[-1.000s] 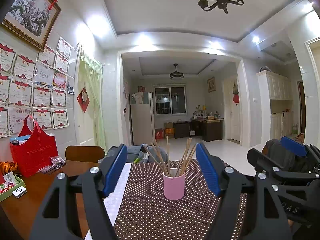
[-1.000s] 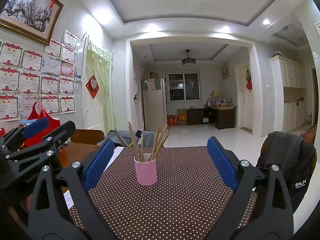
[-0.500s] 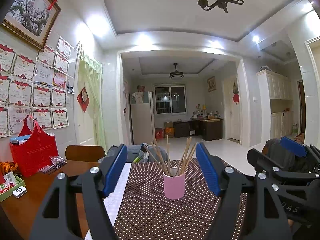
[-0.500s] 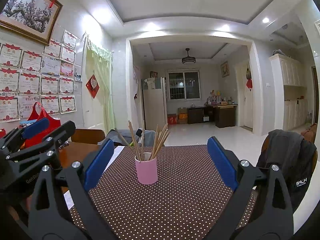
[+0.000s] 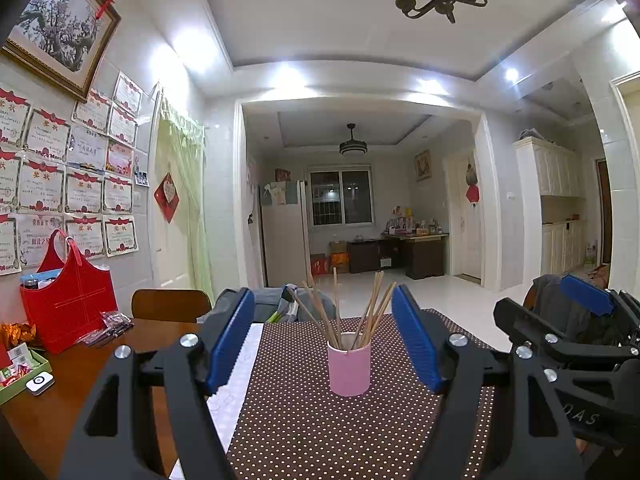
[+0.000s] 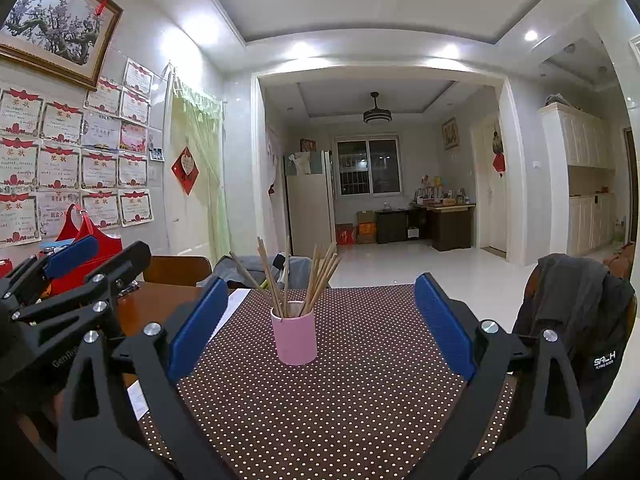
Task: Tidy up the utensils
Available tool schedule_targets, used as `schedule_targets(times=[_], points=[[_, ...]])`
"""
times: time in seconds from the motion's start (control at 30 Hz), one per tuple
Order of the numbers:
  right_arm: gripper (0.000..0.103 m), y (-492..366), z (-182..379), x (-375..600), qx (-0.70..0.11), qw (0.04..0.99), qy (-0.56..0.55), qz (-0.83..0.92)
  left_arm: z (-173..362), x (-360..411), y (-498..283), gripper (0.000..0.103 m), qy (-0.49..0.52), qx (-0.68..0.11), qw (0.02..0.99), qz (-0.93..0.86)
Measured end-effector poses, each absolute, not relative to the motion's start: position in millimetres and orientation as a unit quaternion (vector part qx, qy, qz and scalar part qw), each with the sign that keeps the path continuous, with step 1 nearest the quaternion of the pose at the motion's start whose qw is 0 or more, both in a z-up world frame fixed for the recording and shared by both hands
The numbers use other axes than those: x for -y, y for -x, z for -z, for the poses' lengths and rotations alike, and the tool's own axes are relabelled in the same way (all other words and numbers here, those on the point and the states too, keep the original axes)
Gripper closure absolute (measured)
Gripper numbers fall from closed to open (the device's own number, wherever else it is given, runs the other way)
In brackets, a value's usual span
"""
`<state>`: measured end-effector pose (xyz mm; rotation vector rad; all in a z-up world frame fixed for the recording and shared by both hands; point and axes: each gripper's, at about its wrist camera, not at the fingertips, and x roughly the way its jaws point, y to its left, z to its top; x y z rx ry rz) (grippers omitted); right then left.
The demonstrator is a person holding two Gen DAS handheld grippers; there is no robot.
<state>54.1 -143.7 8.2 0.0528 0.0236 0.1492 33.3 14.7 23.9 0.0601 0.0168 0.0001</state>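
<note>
my left gripper (image 5: 323, 340) and right gripper (image 6: 320, 320) both gape wide, holding nothing, side by side above the dotted brown cloth (image 6: 360, 400) on the counter (image 5: 80, 380). ahead of them, untouched, the pink cup (image 5: 349, 364) stands upright with wooden chopsticks (image 5: 372, 308) fanned inside.

A pink cup (image 6: 295, 338) of chopsticks (image 6: 298, 276) stands upright on the dotted cloth (image 6: 360, 392) (right hand-held gripper (image 6: 320, 322) gaping, empty).
</note>
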Motion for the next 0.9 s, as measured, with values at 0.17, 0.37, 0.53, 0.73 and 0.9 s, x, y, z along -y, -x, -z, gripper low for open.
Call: schedule_targets(times=[0.17,0.37,0.53,0.73,0.9], points=[[0.010,-54.9,-8.6,144.1,-0.012,0.997,-0.026,-0.075,-24.2,-14.5,-33.8,0.033,-0.030,-0.009,1.000,0.000],[0.010,-54.1,-8.9,143.1,-0.012,0.997,-0.027,-0.075,-24.3,-13.6,-34.3,0.033,-0.030,-0.009,1.000,0.000],[0.010,-55.1,-9.5,143.4,-0.012,0.997,-0.027,-0.074,-24.1,-14.5,-34.0,0.033,-0.031,-0.009,0.999,0.001],[0.010,-55.1,-9.3,142.9,-0.013,0.997,-0.028,-0.075,-23.6,-16.1,-33.8,0.033,-0.031,-0.009,0.999,0.001],[0.010,-53.2,-8.8,140.8,-0.014,0.997,-0.029,-0.075,-23.2,-18.1,-33.0,0.033,-0.031,-0.009,0.999,0.001]])
